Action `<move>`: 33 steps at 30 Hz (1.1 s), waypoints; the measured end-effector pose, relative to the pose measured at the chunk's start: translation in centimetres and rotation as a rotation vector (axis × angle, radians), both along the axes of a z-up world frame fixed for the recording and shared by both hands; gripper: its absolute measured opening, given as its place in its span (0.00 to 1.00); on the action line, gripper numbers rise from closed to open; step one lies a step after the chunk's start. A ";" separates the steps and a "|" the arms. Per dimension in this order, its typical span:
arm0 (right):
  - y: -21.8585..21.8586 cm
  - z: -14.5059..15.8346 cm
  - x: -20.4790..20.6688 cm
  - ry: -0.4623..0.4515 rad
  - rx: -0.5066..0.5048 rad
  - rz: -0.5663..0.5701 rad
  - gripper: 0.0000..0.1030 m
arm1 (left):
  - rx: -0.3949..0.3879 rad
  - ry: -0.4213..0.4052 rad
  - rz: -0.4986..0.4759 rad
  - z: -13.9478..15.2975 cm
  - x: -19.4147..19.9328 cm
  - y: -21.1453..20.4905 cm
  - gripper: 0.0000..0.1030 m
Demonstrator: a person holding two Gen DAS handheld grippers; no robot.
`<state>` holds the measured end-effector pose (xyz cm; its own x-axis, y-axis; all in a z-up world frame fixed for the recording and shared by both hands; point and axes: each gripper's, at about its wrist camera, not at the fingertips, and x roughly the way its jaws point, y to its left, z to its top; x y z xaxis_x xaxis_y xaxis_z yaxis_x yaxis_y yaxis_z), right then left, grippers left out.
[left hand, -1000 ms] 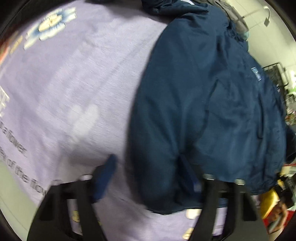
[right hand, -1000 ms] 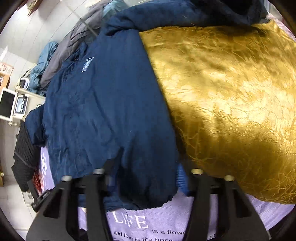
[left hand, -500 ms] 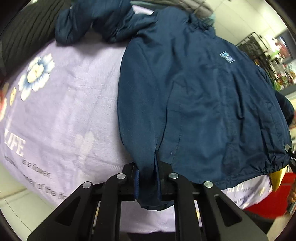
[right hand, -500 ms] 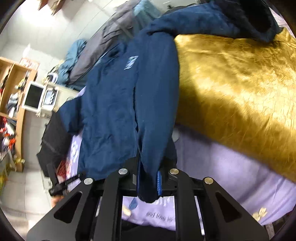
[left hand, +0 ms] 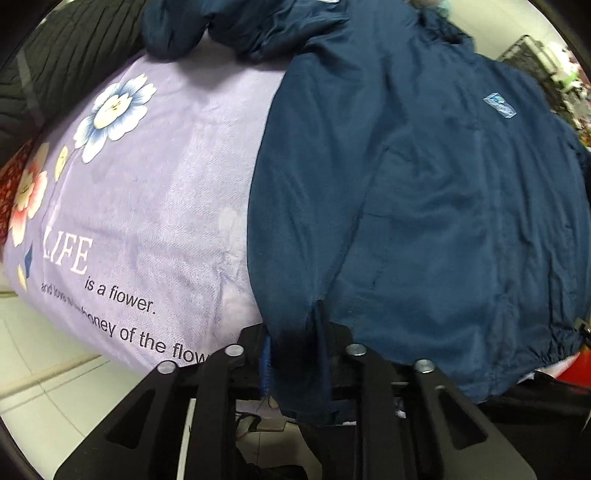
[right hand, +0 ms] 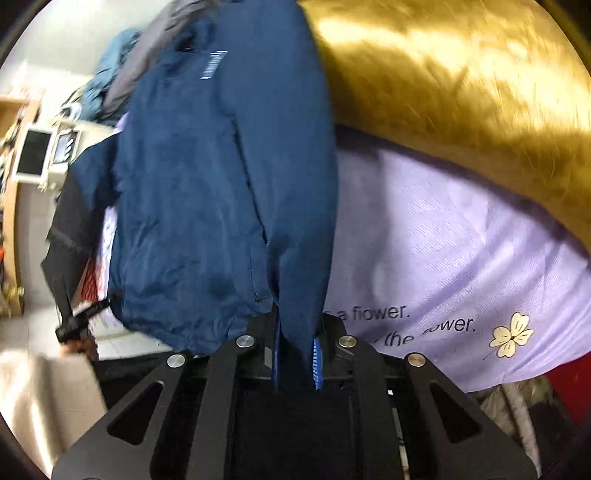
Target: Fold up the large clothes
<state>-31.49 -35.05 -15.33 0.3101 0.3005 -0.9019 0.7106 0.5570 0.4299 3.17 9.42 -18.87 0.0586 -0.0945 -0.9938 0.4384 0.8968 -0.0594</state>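
A large navy blue jacket (left hand: 424, 177) lies spread on a lilac bedspread (left hand: 159, 206) printed with flowers and text. My left gripper (left hand: 295, 354) is shut on the jacket's bottom hem at its left corner. My right gripper (right hand: 297, 354) is shut on the hem's right corner, and the jacket (right hand: 207, 177) stretches away from it, its small chest label (right hand: 210, 64) facing up. In the left wrist view a sleeve (left hand: 207, 22) lies bunched at the far top.
A gold crinkled cover (right hand: 461, 92) lies on the bed to the right of the jacket. Grey and blue clothes (right hand: 122, 70) are piled beyond it. Shelves with a monitor (right hand: 31, 155) stand at the left. Pale tiled floor (left hand: 44, 376) lies below the bed edge.
Both grippers, open around the hem a second ago, have shut on it and drawn the jacket back toward the bed's near edge, baring more lilac bedspread beside the gold cover.
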 end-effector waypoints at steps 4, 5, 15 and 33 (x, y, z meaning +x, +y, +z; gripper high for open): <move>0.6 1.2 1.2 0.105 -0.167 0.100 0.45 | 0.064 -0.098 -0.004 1.0 0.1 -0.1 0.65; 0.7 1.7 1.0 0.118 -0.208 0.118 0.52 | 0.065 -0.127 0.002 1.5 0.2 0.1 0.71; -0.3 7.1 4.6 0.030 -0.389 0.108 0.57 | 0.024 -0.266 0.083 5.7 2.2 0.5 0.85; 12.6 -5.7 15.3 0.164 -0.484 0.752 0.73 | 0.131 -0.173 -0.214 -5.2 -3.4 -11.0 0.94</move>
